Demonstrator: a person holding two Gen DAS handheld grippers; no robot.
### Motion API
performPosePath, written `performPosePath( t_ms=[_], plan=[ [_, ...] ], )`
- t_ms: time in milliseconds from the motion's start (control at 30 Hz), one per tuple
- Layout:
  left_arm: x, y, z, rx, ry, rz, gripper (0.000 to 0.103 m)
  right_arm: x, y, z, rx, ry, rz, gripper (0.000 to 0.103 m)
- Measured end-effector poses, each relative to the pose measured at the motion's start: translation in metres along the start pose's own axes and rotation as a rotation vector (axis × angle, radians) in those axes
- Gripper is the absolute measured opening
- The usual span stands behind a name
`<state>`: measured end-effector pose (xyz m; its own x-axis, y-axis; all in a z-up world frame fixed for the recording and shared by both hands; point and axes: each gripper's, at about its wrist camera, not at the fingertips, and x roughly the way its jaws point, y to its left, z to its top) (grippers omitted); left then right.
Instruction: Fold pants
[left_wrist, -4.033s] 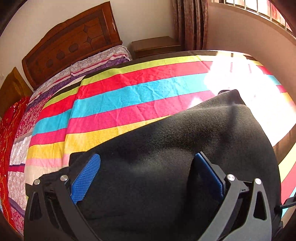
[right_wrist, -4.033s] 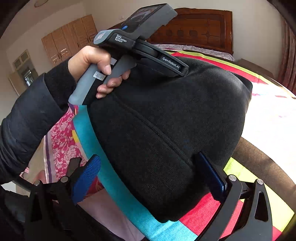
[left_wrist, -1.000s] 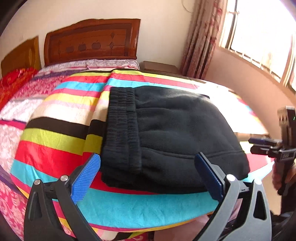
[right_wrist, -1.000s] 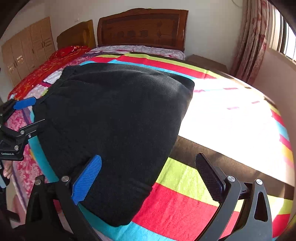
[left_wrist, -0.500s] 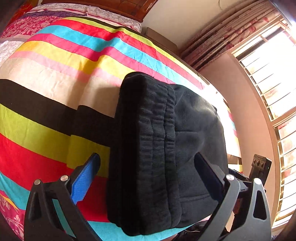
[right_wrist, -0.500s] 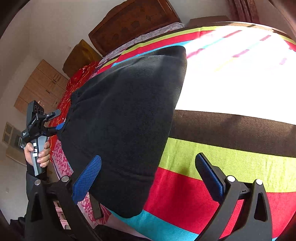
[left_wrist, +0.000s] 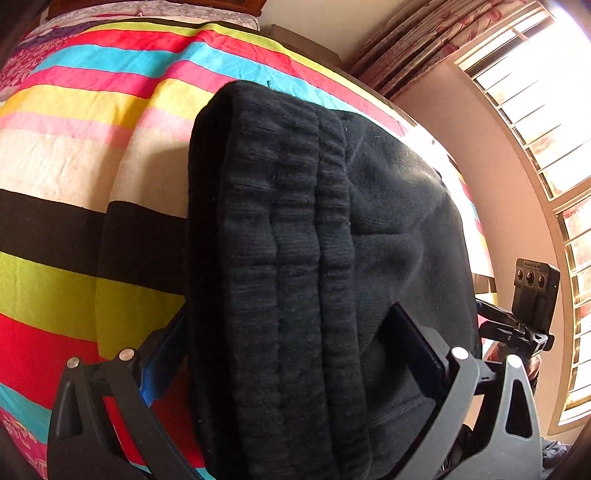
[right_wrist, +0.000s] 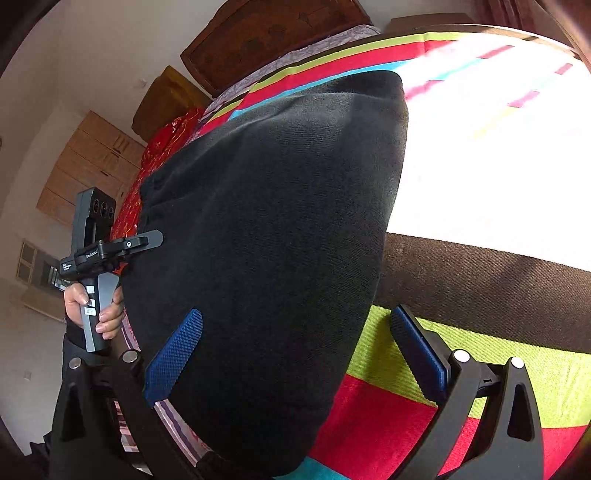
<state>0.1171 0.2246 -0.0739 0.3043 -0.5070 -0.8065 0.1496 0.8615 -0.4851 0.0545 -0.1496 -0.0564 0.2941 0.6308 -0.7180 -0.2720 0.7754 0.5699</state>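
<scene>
Left wrist view: black fleece pants (left_wrist: 332, 258) folded into a thick stack on the striped bed (left_wrist: 74, 184), ribbed waistband layers facing up, left claw (left_wrist: 288, 354) spread wide around that edge. Right wrist: smooth folded side, right claw (right_wrist: 295, 343) wide too, one finger over fabric, other over bedspread.
</scene>
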Motion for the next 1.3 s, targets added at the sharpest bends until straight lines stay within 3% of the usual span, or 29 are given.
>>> performPosePath(
  t_ms=[300, 367, 433, 533, 633, 800, 967, 1300],
  plan=[
    [0.003, -0.006, 0.008, -0.016, 0.035, -0.028, 0.101, 0.023, -0.011, 0.028, 0.057, 0.024, 0.127, 0.099],
    [0.003, -0.01, 0.002, 0.015, 0.028, 0.007, 0.1, 0.025, -0.014, 0.033, 0.078, 0.016, 0.133, 0.094],
    [0.006, -0.023, -0.002, 0.066, 0.018, 0.108, 0.093, 0.025, -0.014, 0.033, 0.066, 0.01, 0.119, 0.089],
    [0.003, -0.037, -0.005, 0.094, -0.021, 0.177, 0.083, 0.019, -0.014, 0.029, 0.033, -0.008, 0.073, 0.074],
    [-0.003, -0.047, -0.01, 0.124, -0.059, 0.216, 0.071, 0.017, -0.021, 0.028, 0.051, -0.026, 0.087, 0.065],
    [-0.012, -0.06, -0.016, 0.155, -0.112, 0.248, 0.057, 0.016, -0.015, 0.026, 0.017, -0.066, 0.058, 0.06],
    [-0.024, -0.066, -0.022, 0.154, -0.159, 0.238, 0.048, 0.01, -0.001, 0.015, -0.034, -0.13, 0.022, 0.041],
    [-0.063, -0.081, -0.005, 0.159, -0.194, 0.171, 0.044, -0.013, 0.031, 0.022, -0.182, -0.244, -0.02, 0.032]
  ],
)
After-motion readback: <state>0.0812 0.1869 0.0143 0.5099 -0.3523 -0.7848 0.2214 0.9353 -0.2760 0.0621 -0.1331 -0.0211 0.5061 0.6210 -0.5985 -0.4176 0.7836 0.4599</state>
